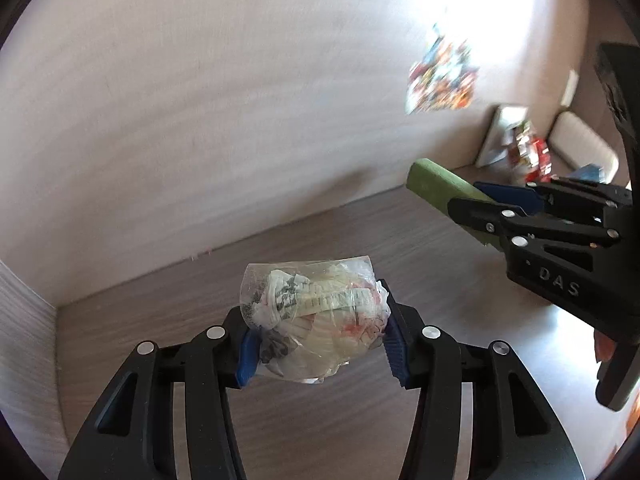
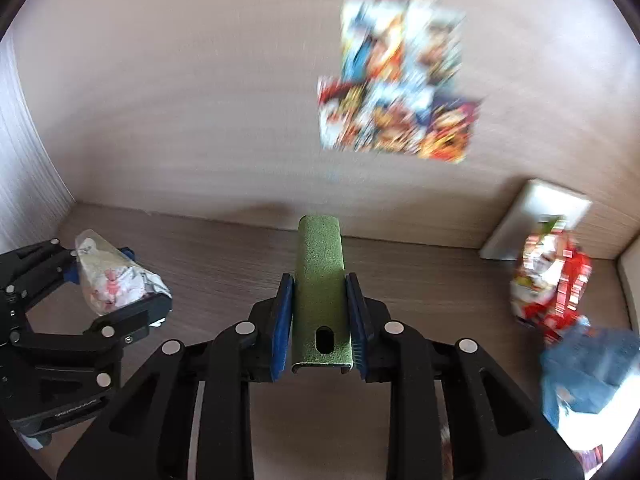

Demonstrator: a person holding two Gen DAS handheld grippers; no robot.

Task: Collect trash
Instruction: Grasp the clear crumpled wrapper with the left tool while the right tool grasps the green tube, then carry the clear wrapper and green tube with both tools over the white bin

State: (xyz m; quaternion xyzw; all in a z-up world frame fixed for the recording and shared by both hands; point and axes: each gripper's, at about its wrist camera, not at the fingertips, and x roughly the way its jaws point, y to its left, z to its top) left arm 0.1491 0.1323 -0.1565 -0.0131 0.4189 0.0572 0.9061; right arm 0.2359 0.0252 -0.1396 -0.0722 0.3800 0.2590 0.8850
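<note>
above the wooden desk (image 2: 224,256), the left gripper (image 1: 316,340) clamps a clear bag of crumpled trash (image 1: 316,312), while beside it the right gripper (image 2: 320,320) pinches a green metal channel piece (image 2: 320,280).

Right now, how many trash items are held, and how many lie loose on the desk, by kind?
Clear bag of crumpled paper, held: 1
Green metal channel piece, held: 1
Red snack wrapper, loose: 1
Blue plastic bag, loose: 1
Total: 4

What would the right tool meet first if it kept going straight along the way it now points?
Probably the wood-grain back wall. The right tool is shut on the green metal piece, whose tip would likely touch first; nothing else shows in that line, though depth is unclear.
</note>
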